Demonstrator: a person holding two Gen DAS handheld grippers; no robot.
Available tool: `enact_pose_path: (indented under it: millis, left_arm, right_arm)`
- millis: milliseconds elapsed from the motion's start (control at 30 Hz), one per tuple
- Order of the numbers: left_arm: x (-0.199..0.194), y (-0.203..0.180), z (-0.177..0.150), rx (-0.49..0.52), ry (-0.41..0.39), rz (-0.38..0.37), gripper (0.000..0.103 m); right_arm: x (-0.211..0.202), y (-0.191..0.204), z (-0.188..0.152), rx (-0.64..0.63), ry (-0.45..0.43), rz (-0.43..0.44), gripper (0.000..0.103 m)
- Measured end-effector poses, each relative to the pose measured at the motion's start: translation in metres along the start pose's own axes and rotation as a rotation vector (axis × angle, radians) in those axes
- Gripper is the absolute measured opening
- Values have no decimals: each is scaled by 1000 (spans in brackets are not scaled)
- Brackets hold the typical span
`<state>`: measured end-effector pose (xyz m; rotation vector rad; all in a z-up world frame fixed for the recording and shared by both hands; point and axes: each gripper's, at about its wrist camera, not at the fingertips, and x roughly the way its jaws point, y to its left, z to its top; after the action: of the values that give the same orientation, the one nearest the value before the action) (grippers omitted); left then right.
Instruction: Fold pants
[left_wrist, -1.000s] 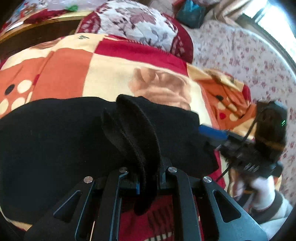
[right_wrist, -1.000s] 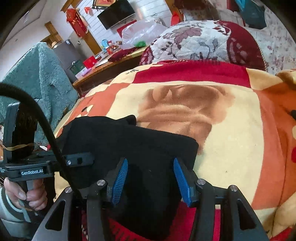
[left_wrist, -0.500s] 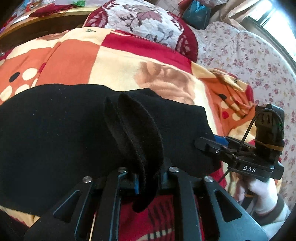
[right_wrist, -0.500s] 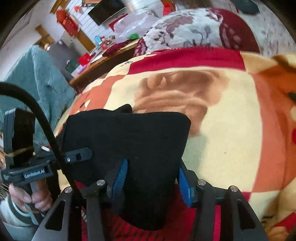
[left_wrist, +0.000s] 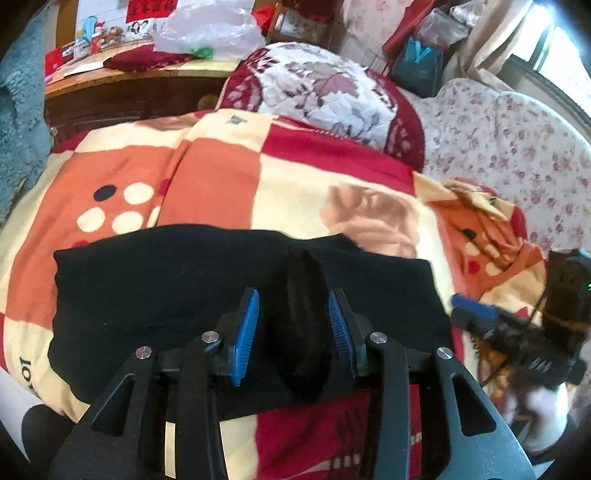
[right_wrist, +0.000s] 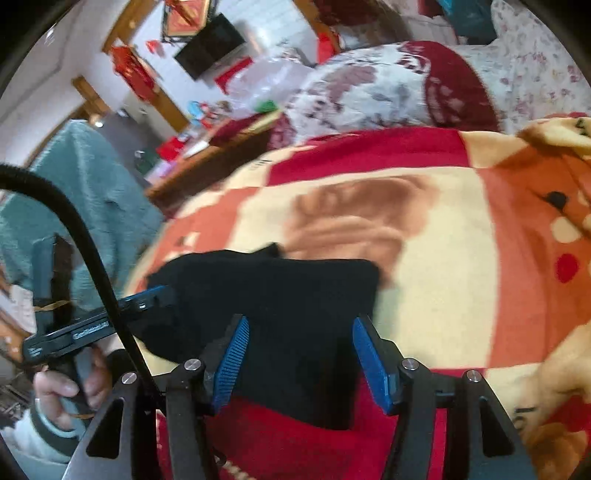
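Observation:
The black pants (left_wrist: 155, 291) lie folded as a wide dark rectangle on the patterned blanket (left_wrist: 221, 184). My left gripper (left_wrist: 293, 325) is open over their near edge, with a raised fold of black fabric (left_wrist: 303, 325) standing loose between the blue pads. My right gripper (right_wrist: 299, 350) is open over the pants' right end (right_wrist: 295, 314), touching nothing that I can tell. The right gripper also shows at the right of the left wrist view (left_wrist: 517, 332), and the left gripper at the left of the right wrist view (right_wrist: 92, 325).
A floral quilt roll (left_wrist: 325, 96) lies at the head of the bed. A wooden cabinet (left_wrist: 122, 96) with clutter and a plastic bag stands behind. A teal blanket (right_wrist: 92, 192) hangs at the left. A floral sheet (left_wrist: 517, 147) covers the right side.
My left gripper has opened and let go of the black fold it held shut. Both grippers have pulled back a little from the pants, which now lie flatter.

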<state>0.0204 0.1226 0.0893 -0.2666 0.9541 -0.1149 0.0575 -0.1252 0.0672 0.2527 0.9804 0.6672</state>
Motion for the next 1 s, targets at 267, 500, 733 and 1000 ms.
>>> enact_pose_path:
  millis: [267,500,733,1000]
  left_arm:
    - [40,-3,-15,4,82,86,38]
    - [24,4,-16,-33,51,64,38]
    - [-5,7,-19,-36,-12,107,38]
    - [-28,10,-23,-23,-57,150,38]
  right_arm:
    - [31,11,-15,-86,90,-24,58]
    - [18,26,2,-94,77,-5,57]
    - [19,47,2,-115,58,28,57]
    - [20,73,7,-163,39,39,62]
